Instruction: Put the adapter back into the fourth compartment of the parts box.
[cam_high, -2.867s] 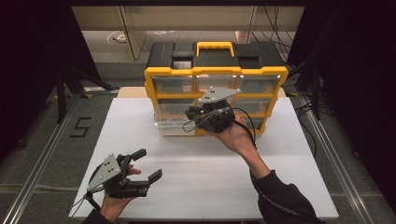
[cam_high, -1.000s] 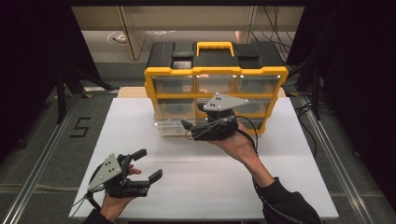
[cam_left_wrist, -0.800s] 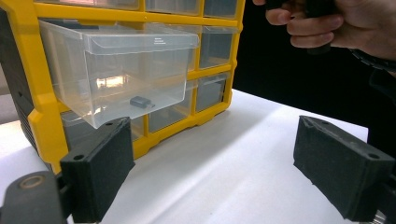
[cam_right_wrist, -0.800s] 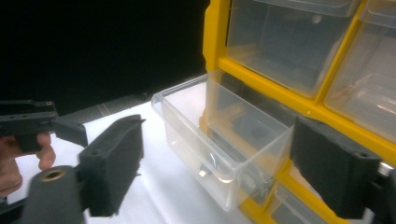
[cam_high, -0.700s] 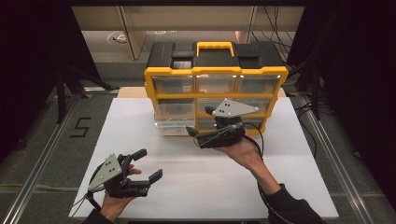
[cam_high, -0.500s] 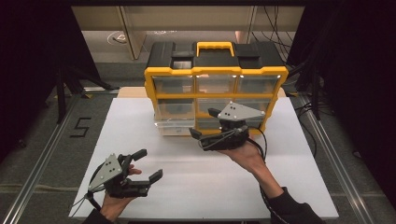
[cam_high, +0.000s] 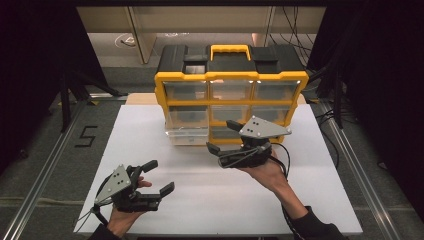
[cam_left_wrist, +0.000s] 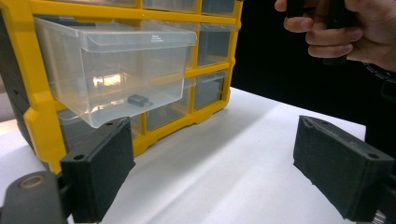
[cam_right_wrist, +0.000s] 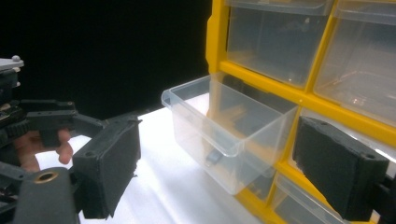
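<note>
A white table top (cam_high: 150, 150) carries the things; a grey floor with metal rails lies round it; at the far middle of the table top stands a yellow-framed organiser cabinet (cam_high: 231, 90) of clear drawers, with black top and yellow handle; one clear drawer (cam_high: 187, 134) is pulled out at its lower left, hanging over the white surface.

Small dark item (cam_left_wrist: 139, 100) in the pulled-out clear drawer (cam_left_wrist: 116, 70), too small and blurred to identify
</note>
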